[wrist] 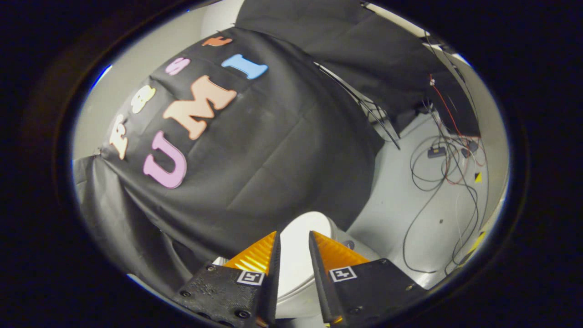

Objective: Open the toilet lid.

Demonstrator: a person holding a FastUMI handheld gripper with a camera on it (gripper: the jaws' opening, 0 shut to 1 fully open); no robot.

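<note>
Black cloth wall hangs behind, pale floor w/ loose cables off to one side. Toilet lid sits shut, seen thru the gap between the fingers and just beyond them. Gripper narrowly parted, holding nothing. Best bet: drop to lid's front edge, hook under, lift steady toward the wall. Bowl contents hidden under lid

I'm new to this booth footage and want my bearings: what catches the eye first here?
The white oval toilet lid stands out first, lying closed just ahead of and between the fingers of the open gripper, which touch nothing. Behind it hangs the draped black cloth wall, and to its right thin tangled cables sprawl over the pale floor.
</note>
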